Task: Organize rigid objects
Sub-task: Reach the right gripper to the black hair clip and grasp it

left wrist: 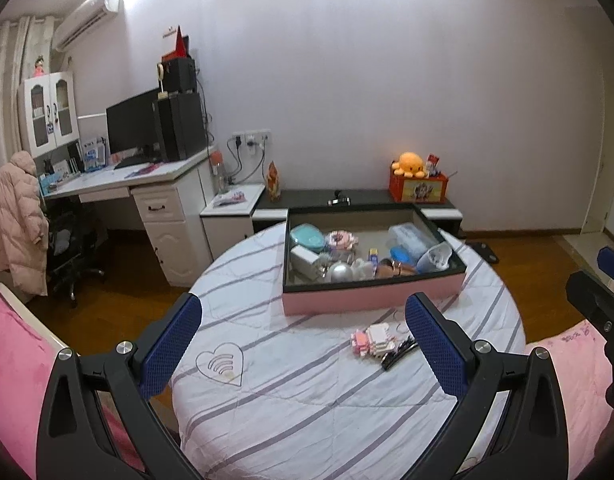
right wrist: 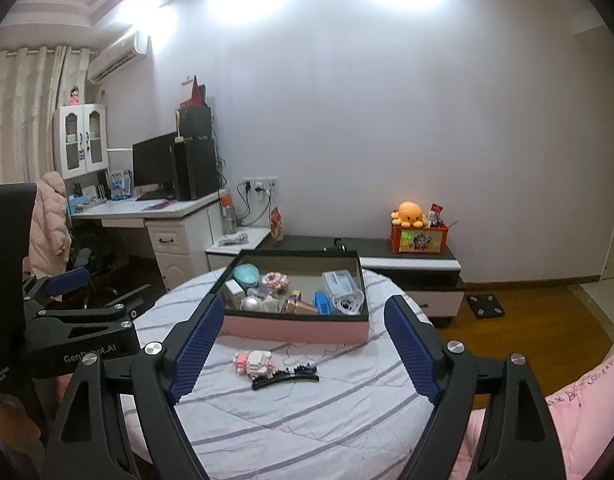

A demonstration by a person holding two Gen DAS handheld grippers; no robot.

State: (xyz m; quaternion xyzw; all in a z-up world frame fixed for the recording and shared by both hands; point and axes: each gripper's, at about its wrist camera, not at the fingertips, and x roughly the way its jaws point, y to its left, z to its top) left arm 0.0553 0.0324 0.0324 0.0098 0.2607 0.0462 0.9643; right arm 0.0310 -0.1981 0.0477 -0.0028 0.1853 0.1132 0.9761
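Note:
A pink box (left wrist: 371, 300) (right wrist: 295, 329) with a dark rim stands on a round table covered by a striped white cloth (left wrist: 299, 392) (right wrist: 307, 412). It holds several small items. In front of it lie a pink and white block toy (left wrist: 373, 340) (right wrist: 254, 362) and a black hair clip (left wrist: 399, 354) (right wrist: 286, 378). My left gripper (left wrist: 303, 340) is open and empty, above the near part of the table. My right gripper (right wrist: 305, 344) is open and empty, with the toy and clip between its fingers in view.
A white desk (left wrist: 119, 184) with a monitor stands at the left. A low black and white cabinet (right wrist: 411, 268) with an orange plush sits behind the table. Pink bedding (left wrist: 11, 360) (right wrist: 579, 412) flanks the table. The left gripper (right wrist: 87, 316) shows at the right view's left edge.

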